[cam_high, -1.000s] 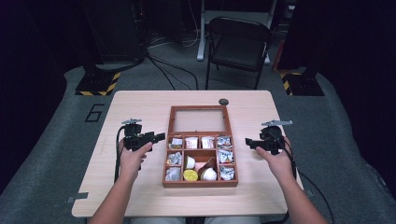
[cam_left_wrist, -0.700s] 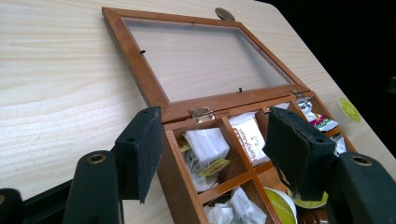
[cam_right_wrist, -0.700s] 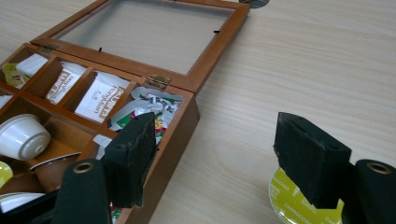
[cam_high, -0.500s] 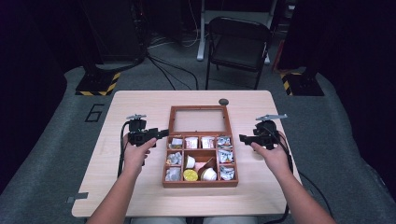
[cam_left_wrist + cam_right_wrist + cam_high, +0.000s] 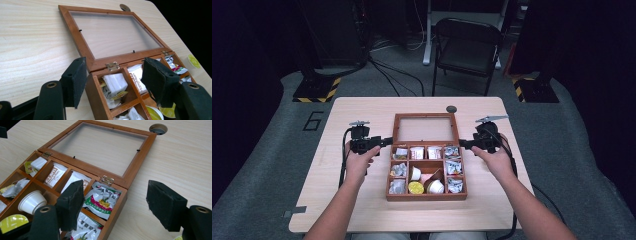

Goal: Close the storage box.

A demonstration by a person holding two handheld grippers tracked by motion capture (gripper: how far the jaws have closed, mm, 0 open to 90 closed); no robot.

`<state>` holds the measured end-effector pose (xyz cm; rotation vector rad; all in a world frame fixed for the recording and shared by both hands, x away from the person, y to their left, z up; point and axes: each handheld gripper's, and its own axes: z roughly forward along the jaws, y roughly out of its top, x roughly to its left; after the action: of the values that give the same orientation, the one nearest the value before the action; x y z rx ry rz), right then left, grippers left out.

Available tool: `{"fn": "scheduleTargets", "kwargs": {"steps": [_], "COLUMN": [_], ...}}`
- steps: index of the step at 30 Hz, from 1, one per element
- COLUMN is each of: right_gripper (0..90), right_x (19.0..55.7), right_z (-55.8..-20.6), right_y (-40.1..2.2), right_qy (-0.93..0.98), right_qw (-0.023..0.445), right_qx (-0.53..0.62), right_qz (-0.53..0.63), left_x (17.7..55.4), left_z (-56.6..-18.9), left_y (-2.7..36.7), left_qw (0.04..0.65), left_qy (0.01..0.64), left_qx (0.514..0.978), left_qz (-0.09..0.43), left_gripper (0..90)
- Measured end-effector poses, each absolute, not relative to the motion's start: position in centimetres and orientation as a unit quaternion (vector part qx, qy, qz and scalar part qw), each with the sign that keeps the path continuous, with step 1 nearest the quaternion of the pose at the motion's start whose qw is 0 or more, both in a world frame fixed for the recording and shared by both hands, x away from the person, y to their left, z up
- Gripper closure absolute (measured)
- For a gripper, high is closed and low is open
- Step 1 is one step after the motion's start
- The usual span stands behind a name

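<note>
On the table [image 5: 362, 200], near its middle, a wooden box [image 5: 426, 196] is seen with its glass lid [image 5: 425, 128] swung fully back and laid flat behind the compartments. The left gripper [image 5: 384, 141] is held level at the box's left rear corner, and its jaws are parted with nothing gripped; in the left gripper view that corner [image 5: 96, 82] is framed between the two pads [image 5: 75, 82], but no pad is seen pressing on the wood. The right gripper [image 5: 463, 144] is held at the box's right rear corner, its jaws likewise spread and empty; in the right gripper view one pad [image 5: 71, 203] is seen over the compartments and the other over bare table beside the box wall. Sachets [image 5: 101, 201] and tea bags [image 5: 53, 177] are packed in the rear compartments, and a white cup [image 5: 32, 201] and a yellow-lidded cup [image 5: 415, 187] are set in the front ones. A round hole [image 5: 451, 108] is cut in the table behind the lid.
</note>
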<state>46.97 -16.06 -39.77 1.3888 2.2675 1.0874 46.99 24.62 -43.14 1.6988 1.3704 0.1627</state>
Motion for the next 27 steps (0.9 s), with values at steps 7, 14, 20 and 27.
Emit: {"fn": "scheduleTargets", "kwargs": {"steps": [7,14,20,27], "right_gripper": [29.8,29.8,29.8,29.8], "right_x": [47.8,48.4,48.6,49.1], "right_z": [-40.0,-40.5,-40.5,-40.7], "right_y": [-15.3,-14.7,-14.5,-14.3], "right_qy": [0.785,0.779,0.781,0.779], "right_qw": [0.131,0.118,0.122,0.115], "right_qx": [0.478,0.49,0.482,0.488], "right_qz": [0.372,0.373,0.378,0.378], "left_x": [47.7,48.2,48.7,49.6], "left_z": [-43.6,-43.3,-43.0,-43.2], "left_y": [24.4,23.8,23.5,23.0], "left_qw": [0.452,0.445,0.447,0.442], "left_qy": [0.559,0.554,0.553,0.555], "left_qx": [0.692,0.701,0.701,0.703], "left_qz": [0.06,0.061,0.052,0.049], "left_gripper": [36.5,36.7,36.6,36.7]}}
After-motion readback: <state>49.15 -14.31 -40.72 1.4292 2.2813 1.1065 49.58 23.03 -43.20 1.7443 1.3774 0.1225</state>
